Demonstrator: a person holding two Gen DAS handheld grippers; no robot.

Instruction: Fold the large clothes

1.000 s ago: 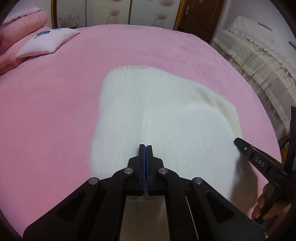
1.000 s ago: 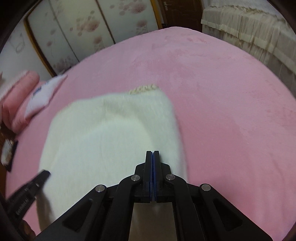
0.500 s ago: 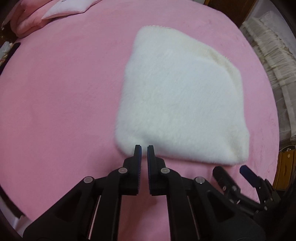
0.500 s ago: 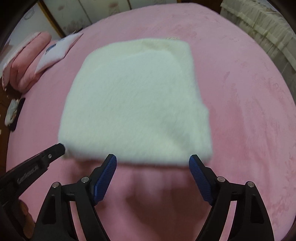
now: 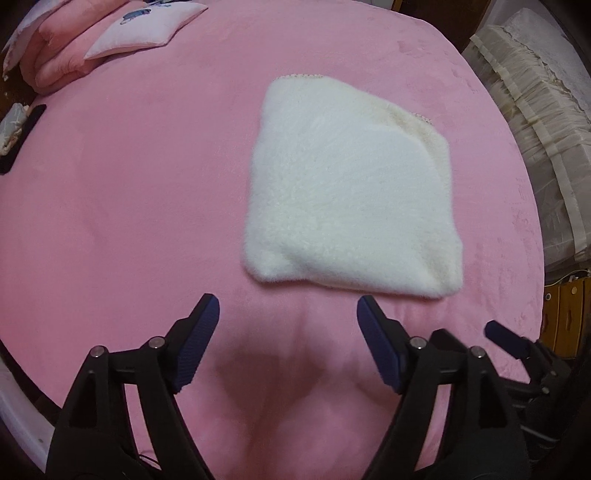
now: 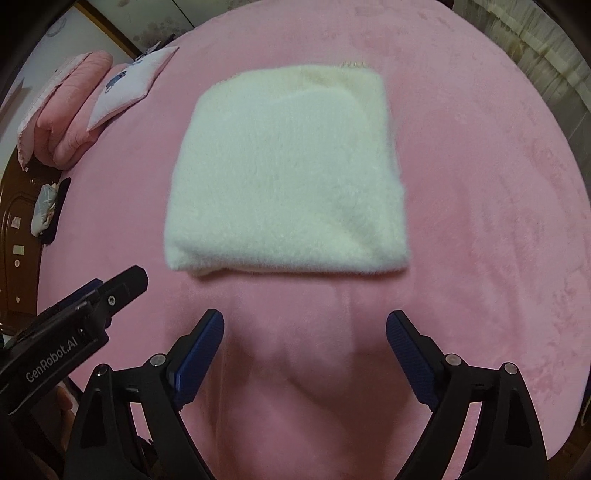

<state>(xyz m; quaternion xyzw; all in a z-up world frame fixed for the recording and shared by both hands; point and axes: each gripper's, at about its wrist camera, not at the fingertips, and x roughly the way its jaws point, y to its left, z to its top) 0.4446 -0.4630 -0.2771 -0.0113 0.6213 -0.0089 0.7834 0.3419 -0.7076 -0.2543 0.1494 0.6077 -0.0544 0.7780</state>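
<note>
At far left we note a stack of pink bedding point(image 5: 55, 62) and a pale pillow point(image 5: 147, 26) at the head of the pink bedspread point(image 5: 129, 184), well apart from the work area. Our left gripper point(image 5: 286, 325) hangs above bare bedspread, its jaws opening with nothing between them. Just beyond its tips lies the white fleece garment point(image 5: 351, 192), folded into a compact, roughly square packet, flat on the bed; one rounded inner layer shows at the far right corner, so the edges do not quite match. Our right gripper point(image 6: 304, 334) likewise hovers short of the garment's near edge, jaws opening and empty. We judge both tools clear of the cloth so the fold sits undisturbed; the folding looks essentially complete.
</note>
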